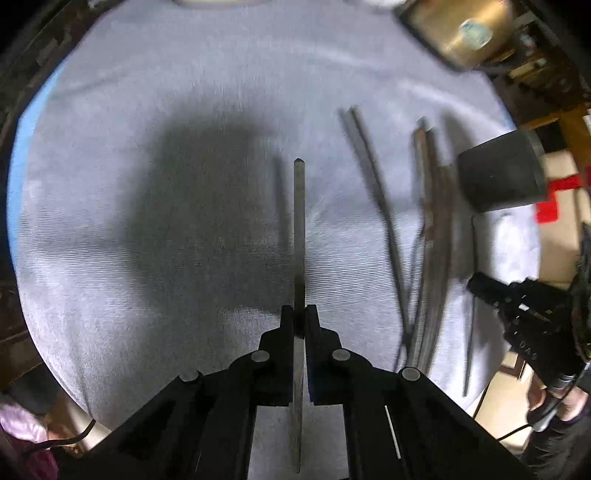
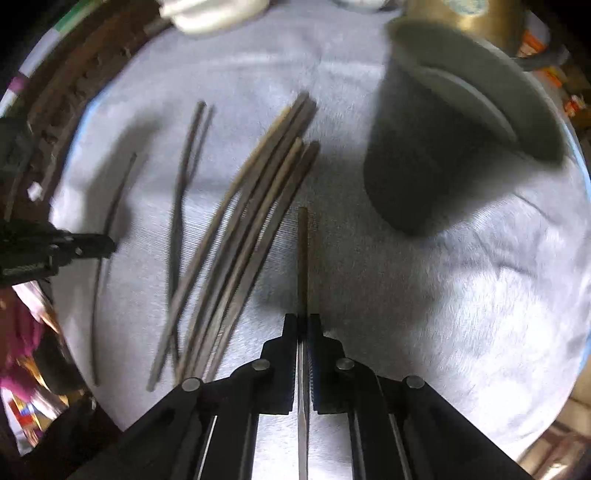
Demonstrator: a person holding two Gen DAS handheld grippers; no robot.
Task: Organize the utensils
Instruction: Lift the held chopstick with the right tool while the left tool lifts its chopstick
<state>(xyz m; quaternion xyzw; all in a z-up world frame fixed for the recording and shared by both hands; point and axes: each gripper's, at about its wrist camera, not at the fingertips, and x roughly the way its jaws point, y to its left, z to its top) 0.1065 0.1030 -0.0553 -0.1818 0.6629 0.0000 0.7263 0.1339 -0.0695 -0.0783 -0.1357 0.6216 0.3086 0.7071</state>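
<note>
My left gripper [image 1: 300,314] is shut on a single grey metal chopstick [image 1: 299,221] that sticks out ahead above the white cloth [image 1: 147,110]. My right gripper [image 2: 303,321] is shut on a brown chopstick [image 2: 303,251] that points toward the dark grey cup [image 2: 424,155]. Several more chopsticks [image 2: 243,236] lie in a loose bundle on the cloth, left of the right gripper. A thin pair [image 2: 183,192] lies further left. In the left wrist view the bundle [image 1: 432,240] and the cup [image 1: 498,173] sit at the right, with the right gripper [image 1: 480,286] below them.
A brass-coloured container [image 1: 461,29] stands at the back right, behind the cup. White objects [image 2: 210,14] sit at the far edge of the cloth. The round table's edge [image 1: 22,184] curves on the left. The left gripper [image 2: 92,245] shows at the right wrist view's left side.
</note>
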